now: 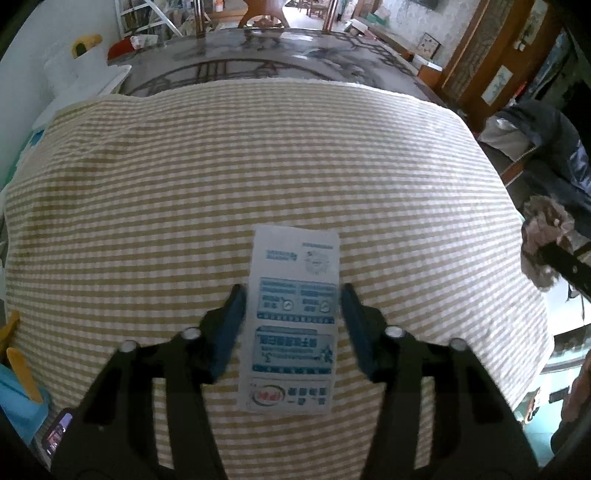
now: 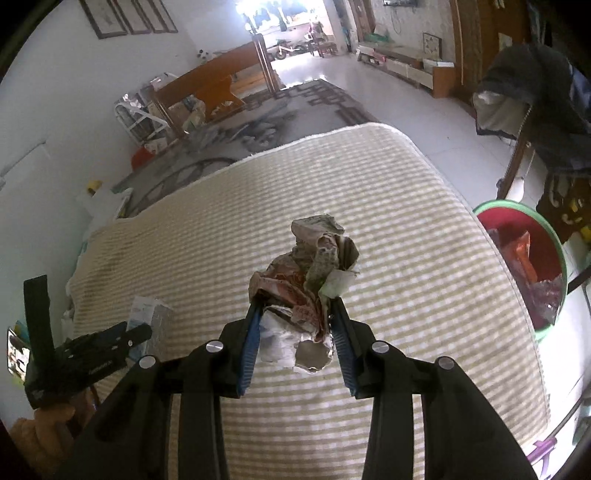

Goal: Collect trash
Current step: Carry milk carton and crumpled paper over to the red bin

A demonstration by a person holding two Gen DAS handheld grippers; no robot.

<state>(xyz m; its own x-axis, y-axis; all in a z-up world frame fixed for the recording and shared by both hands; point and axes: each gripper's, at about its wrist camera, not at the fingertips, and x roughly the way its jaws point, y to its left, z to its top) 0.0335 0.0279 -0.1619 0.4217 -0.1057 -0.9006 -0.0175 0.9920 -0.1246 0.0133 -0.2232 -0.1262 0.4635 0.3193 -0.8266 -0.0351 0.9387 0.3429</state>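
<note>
Right hand-held gripper (image 2: 295, 314) clamps crumpled paper (image 2: 308, 288) above striped cloth (image 2: 406, 229), basin (image 2: 554, 240) beside edge.

Surface before you: a bed (image 2: 369, 206) under a yellow-and-white striped cover.
Floor: pale glossy tiles (image 2: 417, 114); a grey patterned rug (image 2: 295, 107) lies beyond the bed.
Left wall: white, hung with dark framed pictures (image 2: 129, 16); a wooden bench (image 2: 207, 83) stands beneath.
Far end: you face a bright open doorway (image 2: 291, 26).
Right side: wooden paneling (image 1: 491, 62).
</note>
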